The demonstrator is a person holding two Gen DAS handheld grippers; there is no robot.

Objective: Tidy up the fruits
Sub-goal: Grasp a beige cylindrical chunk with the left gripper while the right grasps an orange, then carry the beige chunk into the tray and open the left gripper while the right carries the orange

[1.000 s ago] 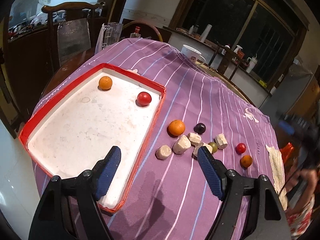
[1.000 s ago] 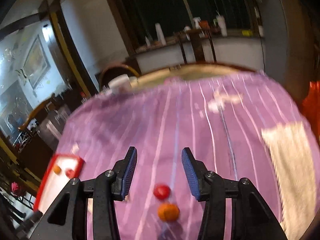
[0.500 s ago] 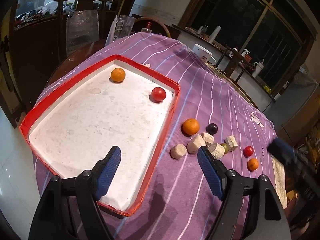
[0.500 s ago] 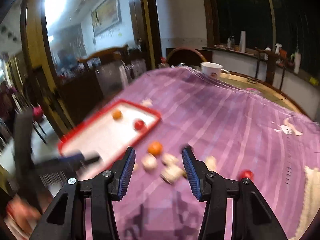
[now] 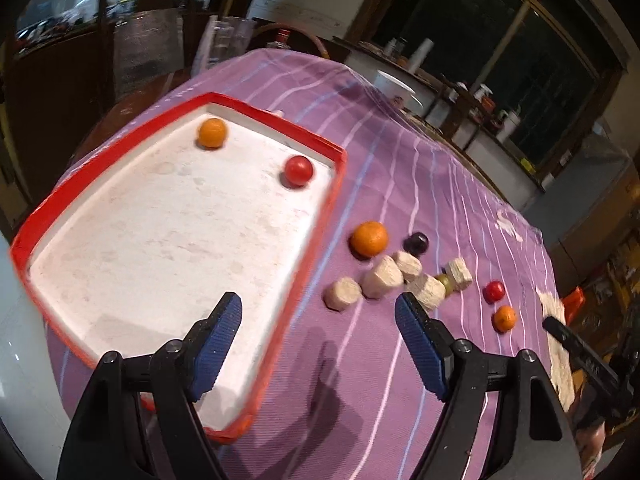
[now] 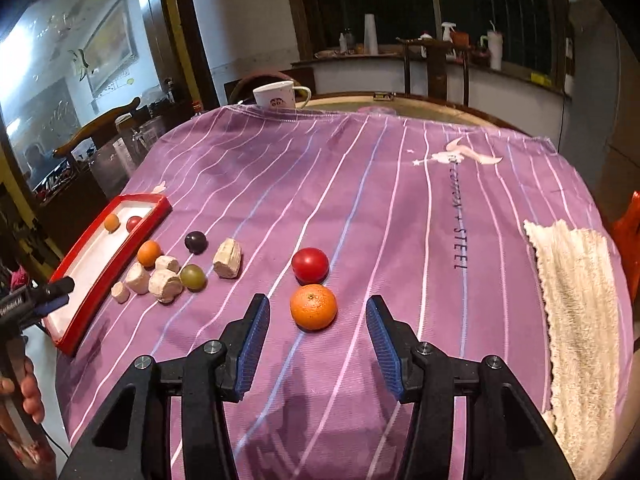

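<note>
Your right claw (image 6: 316,334) has swung around since a moment ago. Before, it looked across at the tray; now it points straight at the near orange (image 6: 313,306). That orange sits on the purple cloth (image 6: 360,184) right in front of the spread fingers, lined up with the gap between them. The claw holds nothing yet. I think this orange is your next pick.

Your left claw (image 5: 318,320) has hardly moved. It hangs wide apart and holds nothing, over the near edge of the red tray (image 5: 304,264).

The near orange is round and bright, with a small dimple on top. It looks firm and should roll easily. A red fruit (image 6: 310,265) sits just behind it, almost touching.

Two fruits are inside the tray, at its far end. Between the tray and the near orange lie another orange (image 6: 149,253), a dark fruit (image 6: 195,241), a green fruit (image 6: 193,277) and some pale chunks (image 6: 164,280). So most of the fruit is not yet in the tray.
</note>
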